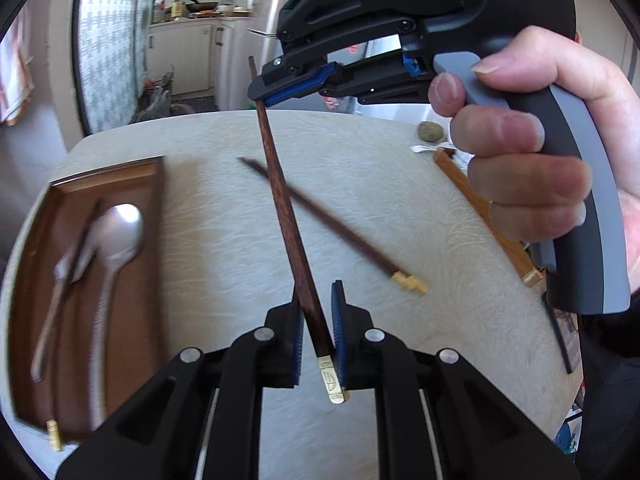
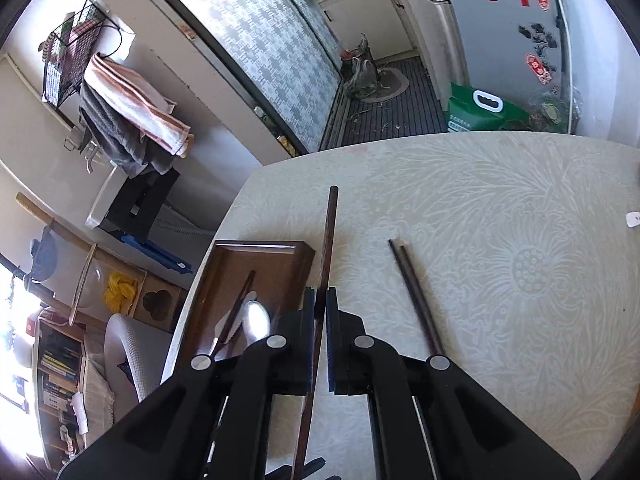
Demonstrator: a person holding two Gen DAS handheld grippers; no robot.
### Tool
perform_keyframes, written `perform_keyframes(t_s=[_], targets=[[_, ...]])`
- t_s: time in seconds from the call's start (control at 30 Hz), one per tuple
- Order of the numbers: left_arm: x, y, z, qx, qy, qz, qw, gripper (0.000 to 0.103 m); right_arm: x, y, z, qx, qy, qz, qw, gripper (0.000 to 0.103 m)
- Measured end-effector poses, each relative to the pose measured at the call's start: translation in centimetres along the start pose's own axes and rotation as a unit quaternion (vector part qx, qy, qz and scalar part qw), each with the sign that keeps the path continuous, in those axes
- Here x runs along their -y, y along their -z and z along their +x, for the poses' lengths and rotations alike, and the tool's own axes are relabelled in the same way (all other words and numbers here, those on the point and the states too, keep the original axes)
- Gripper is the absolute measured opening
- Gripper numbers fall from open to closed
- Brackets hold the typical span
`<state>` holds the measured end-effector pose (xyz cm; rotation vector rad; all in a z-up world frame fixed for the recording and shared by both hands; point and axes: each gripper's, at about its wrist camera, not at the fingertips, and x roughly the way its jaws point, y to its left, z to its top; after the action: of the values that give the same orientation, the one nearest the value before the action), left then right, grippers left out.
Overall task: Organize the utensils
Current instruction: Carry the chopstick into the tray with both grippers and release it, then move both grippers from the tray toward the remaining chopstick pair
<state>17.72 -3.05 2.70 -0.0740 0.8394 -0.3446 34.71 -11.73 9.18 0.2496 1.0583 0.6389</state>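
A dark wooden chopstick [image 1: 280,208] is held at both ends, clear of the table. The left gripper [image 1: 316,340] pinches it near its brass-capped butt [image 1: 332,380], the blue pads [image 1: 339,320] drawn in narrow around the shaft, with the cap sticking out below the pads. The right gripper [image 1: 262,90], seen from the left wrist camera, clamps the same stick near its thin tip, and a person's hand [image 1: 532,152] wraps the grey handle with a finger on the trigger. In the right wrist view that gripper [image 2: 320,320] has its pads nearly together on the stick [image 2: 326,256], which runs up between them and ends over the table just beside the tray's corner.

Below the held stick a second chopstick [image 1: 332,226] lies diagonally on the pale patterned tablecloth [image 1: 380,184], its light-coloured end piece pointing to the right; the right wrist camera shows it [image 2: 416,296] lying apart from the held one, to its right.

To the left sits a brown wooden tray [image 1: 120,176] near the table's edge. Inside it lie a large metal spoon [image 1: 116,240], a smaller spoon [image 1: 60,280] beside it, and another dark chopstick [image 1: 86,236] crossing them; all are blurred. A brass cap [image 1: 54,434] shows at the tray's near edge.

On the far right of the table a light wooden strip [image 1: 480,208] runs partly behind the hand, and a small round greenish object [image 1: 430,130] rests near the far edge.
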Motion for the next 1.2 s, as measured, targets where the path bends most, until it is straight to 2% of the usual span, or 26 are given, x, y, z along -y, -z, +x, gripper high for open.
perform_keyframes(t_s=[0.23,0.37,0.47,0.53,0.6,0.67,0.7,0.73,0.8,0.87,1.0,1.2], targets=[[-8.5,3.1,-4.1,-0.018,-0.052,-0.035,0.9978,0.012,-7.3,0.9,6.3,-0.034,-0.027,-0.026,0.999,0.006],[-11.6,4.1,-4.7,-0.037,-0.059,-0.05,0.9963,0.012,-9.9,1.5,9.7,-0.055,-0.016,-0.036,0.998,0.006],[-12.8,4.6,-4.1,-0.05,-0.061,-0.06,0.9951,0.013,-10.4,1.7,11.6,-0.068,0.001,-0.037,0.997,0.006],[-13.5,4.6,-3.7,-0.053,-0.059,-0.068,0.9945,0.021,-10.3,1.7,12.7,-0.078,0.013,-0.034,0.996,0.007],[-14.1,4.6,-3.6,-0.052,-0.061,-0.078,0.9937,0.068,-10.1,1.7,13.7,-0.093,0.024,-0.033,0.995,0.008],[-14.5,4.9,-4.3,-0.041,-0.064,-0.088,0.9932,0.081,-9.7,1.7,13.9,-0.087,0.044,-0.035,0.995,0.01],[-14.5,4.7,-4.3,-0.04,-0.067,-0.09,0.9929,0.089,-9.5,1.7,13.8,-0.086,0.046,-0.033,0.995,0.028],[-14.4,4.5,-4.3,-0.035,-0.069,-0.092,0.9928,0.093,-9.1,1.5,13.4,-0.082,0.043,-0.031,0.995,0.06],[-14.4,4.1,-4.8,-0.023,-0.077,-0.094,0.9922,0.095,-8.8,1.2,12.3,-0.059,0.053,-0.035,0.996,0.082],[-14.1,3.7,-5.3,-0.012,-0.072,-0.088,0.9935,0.095,-7.9,0.7,10.7,-0.049,0.05,-0.036,0.997,0.082],[-11.0,2.4,-6.7,0.032,-0.052,-0.047,0.997,0.096,-4.3,-0.8,5.6,-0.017,0.058,-0.027,0.998,0.082],[-5.8,0.6,-4.2,0.026,-0.017,-0.012,0.9994,0.096,4.3,-1.0,0.2,0.002,0.097,0.015,0.995,0.082]])
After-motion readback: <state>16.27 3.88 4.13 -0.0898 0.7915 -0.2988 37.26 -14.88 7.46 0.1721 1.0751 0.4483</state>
